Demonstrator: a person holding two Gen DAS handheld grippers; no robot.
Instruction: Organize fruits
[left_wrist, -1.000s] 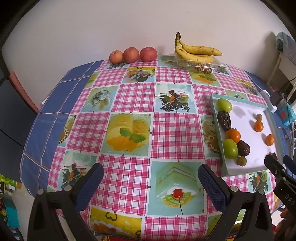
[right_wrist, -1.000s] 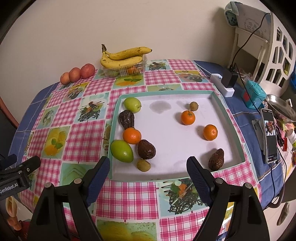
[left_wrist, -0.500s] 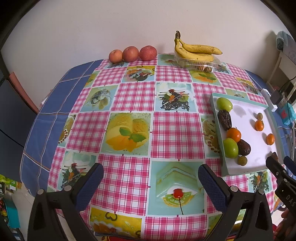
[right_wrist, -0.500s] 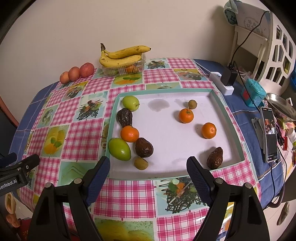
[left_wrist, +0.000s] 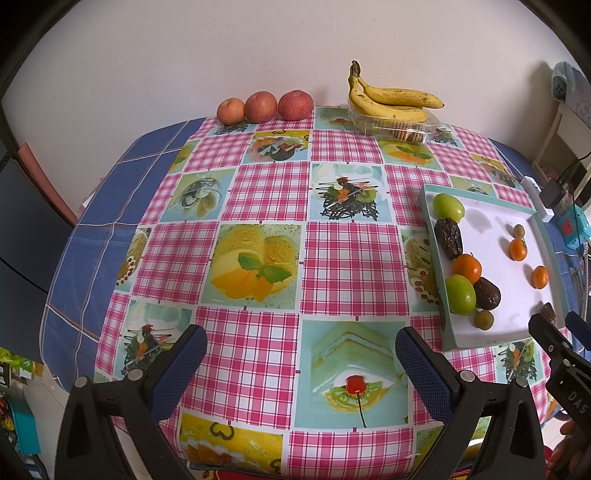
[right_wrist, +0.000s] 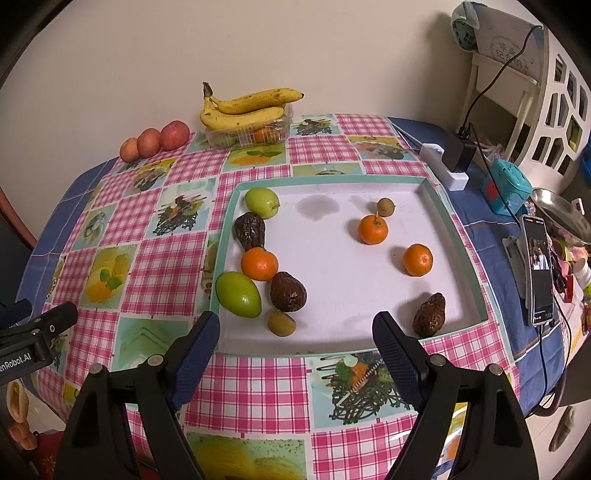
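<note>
A: What sits in the tray (right_wrist: 476, 280), starting from the near side?

B: Nearest the near rim lie a small olive-green fruit (right_wrist: 281, 323) and, off to the right, a wrinkled brown fruit (right_wrist: 429, 314). Behind the small one are a second brown fruit (right_wrist: 288, 291) and a green fruit (right_wrist: 238, 294) at the left wall. Farther back along that wall come an orange (right_wrist: 259, 264), a dark shrivelled fruit (right_wrist: 250, 230) and another green fruit (right_wrist: 262, 201). Two more oranges (right_wrist: 417, 259) (right_wrist: 373, 229) and a small brownish fruit (right_wrist: 385, 206) lie apart on the right half.

A: And beyond the tray?

B: At the far edge of the bench (left_wrist: 266, 266), a clear plastic box (right_wrist: 251, 134) carries a bunch of bananas (right_wrist: 245, 109) on top, with fruit inside it. Three red-orange fruits (left_wrist: 265, 106) line up to its left by the wall.

A: Anything changed over the last second?

B: The fruit lies where it did; both views have only shifted slightly.

A: The grippers?

B: The left hand-held gripper (left_wrist: 300, 363) is spread wide over the checked cloth, grasping nothing. The right hand-held gripper (right_wrist: 295, 341) is equally released, above the tray's near rim, touching no fruit.
</note>
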